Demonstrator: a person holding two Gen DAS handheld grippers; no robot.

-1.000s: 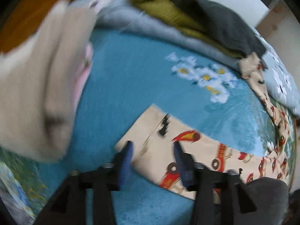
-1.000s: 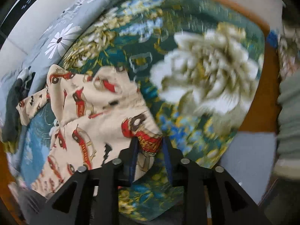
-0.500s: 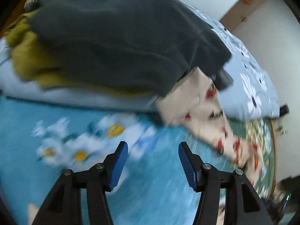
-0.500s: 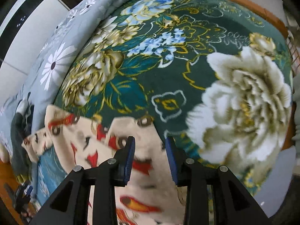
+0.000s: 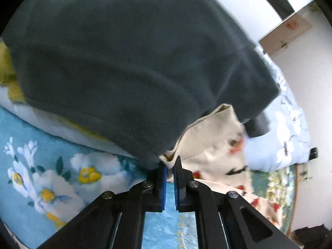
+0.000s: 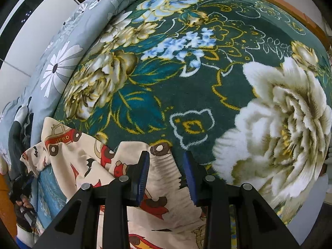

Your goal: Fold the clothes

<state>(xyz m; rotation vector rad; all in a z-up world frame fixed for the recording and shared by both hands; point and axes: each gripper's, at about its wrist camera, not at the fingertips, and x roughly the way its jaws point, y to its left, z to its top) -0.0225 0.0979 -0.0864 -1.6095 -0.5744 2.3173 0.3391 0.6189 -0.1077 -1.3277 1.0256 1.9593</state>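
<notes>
You can read one word: "HERO", in white letters on the side of a red cartoon car point(image 6: 62, 138) printed on the cream garment point(image 6: 161, 188), at the left of the right wrist view. In the left wrist view, a red mark sits on a board point(image 5: 287, 34) at the far right, too blurred to read.

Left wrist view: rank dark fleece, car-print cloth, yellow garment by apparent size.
1. dark fleece, fills most of the frame, though it is nearest the camera.
2. car-print cloth, partly hidden under the fleece.
3. yellow garment, only slivers showing; true size unknown.
</notes>
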